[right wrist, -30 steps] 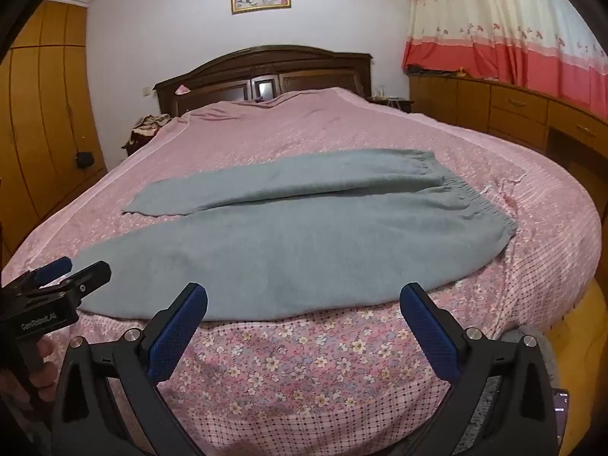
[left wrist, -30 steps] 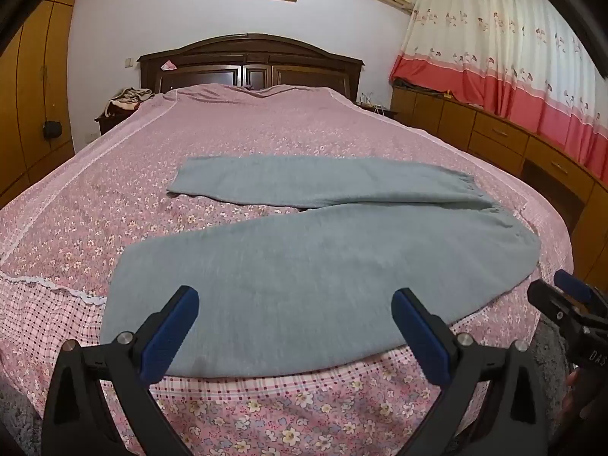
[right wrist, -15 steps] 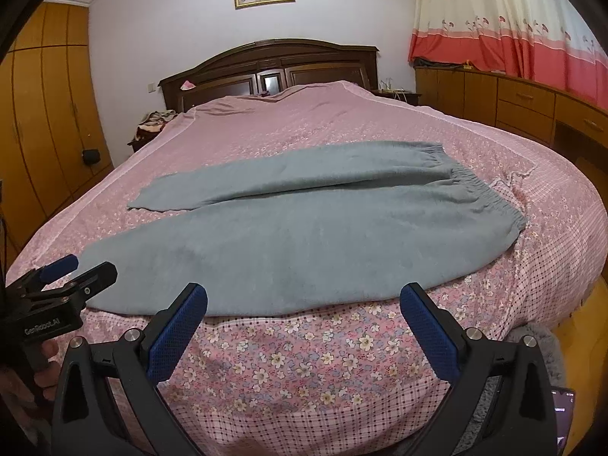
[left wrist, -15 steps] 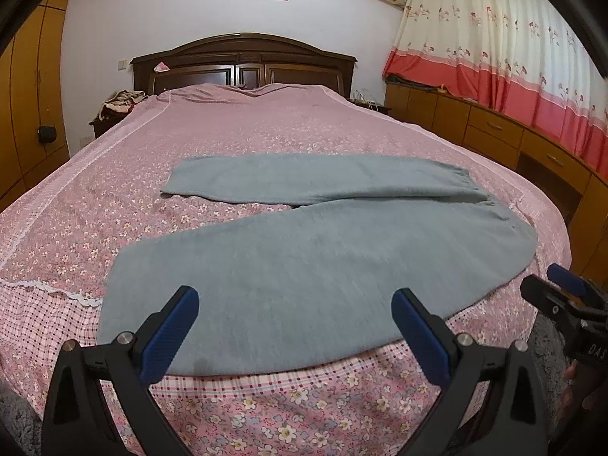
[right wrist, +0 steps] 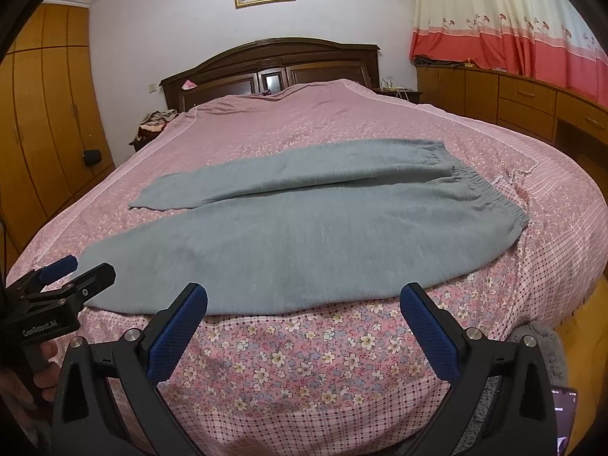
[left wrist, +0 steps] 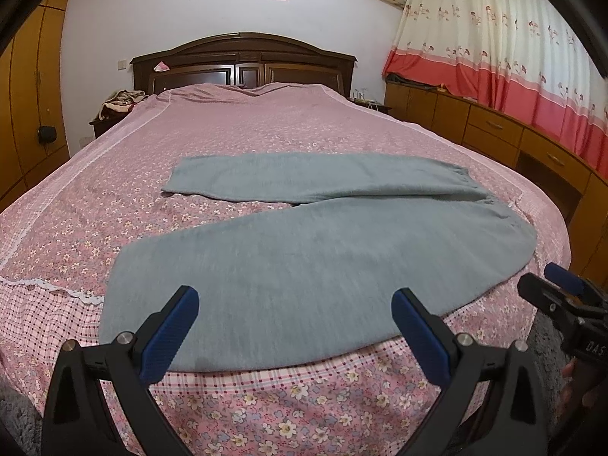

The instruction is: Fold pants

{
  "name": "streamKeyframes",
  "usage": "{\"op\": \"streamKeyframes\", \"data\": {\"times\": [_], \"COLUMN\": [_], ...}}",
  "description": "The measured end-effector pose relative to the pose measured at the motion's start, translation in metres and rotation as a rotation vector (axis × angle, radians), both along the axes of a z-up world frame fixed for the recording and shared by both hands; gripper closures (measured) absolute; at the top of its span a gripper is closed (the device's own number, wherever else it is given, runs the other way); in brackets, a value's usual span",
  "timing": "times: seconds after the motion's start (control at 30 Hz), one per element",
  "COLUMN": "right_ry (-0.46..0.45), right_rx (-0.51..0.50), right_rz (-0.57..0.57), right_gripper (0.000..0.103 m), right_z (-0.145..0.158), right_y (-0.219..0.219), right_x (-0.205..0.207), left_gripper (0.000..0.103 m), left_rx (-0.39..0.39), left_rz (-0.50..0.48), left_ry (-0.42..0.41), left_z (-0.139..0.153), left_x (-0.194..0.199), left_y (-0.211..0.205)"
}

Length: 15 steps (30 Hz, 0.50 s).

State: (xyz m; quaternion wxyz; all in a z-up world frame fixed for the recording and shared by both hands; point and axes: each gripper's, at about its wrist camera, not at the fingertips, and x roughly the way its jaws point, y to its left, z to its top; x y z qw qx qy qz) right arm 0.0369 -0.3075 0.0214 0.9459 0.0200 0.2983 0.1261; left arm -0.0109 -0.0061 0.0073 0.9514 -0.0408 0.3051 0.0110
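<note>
Across the pink floral bed (left wrist: 266, 133), the grey pants (left wrist: 304, 258) lay flat, legs spread toward the left, elastic waistband at the right. Near the bed's front edge, the left gripper (left wrist: 294, 326) and right gripper (right wrist: 304, 323) hovered just short of the fabric, jaws spread wide, holding nothing.

Left gripper (left wrist: 292, 325): black plastic frame, blue textured finger pads (left wrist: 169, 336), silver screws at the pivots. Right gripper (right wrist: 304, 325): identical build; white lettering marks its body. Bare fingers (right wrist: 41, 364) wrap the left handle.
</note>
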Motion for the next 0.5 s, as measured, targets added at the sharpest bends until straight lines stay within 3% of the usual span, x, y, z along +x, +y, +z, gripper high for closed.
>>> {"op": "streamKeyframes", "data": {"times": [0.5], "right_ry": [0.012], "right_rx": [0.003], "right_rz": [-0.001], "right_gripper": [0.0], "right_z": [-0.0003], "right_y": [-0.0021], "right_x": [0.0011], "left_gripper": [0.0], "left_rx": [0.002], "left_rz": [0.0], "left_ry": [0.002], "left_z": [0.0], "left_x": [0.0015], "left_y": [0.0016]}}
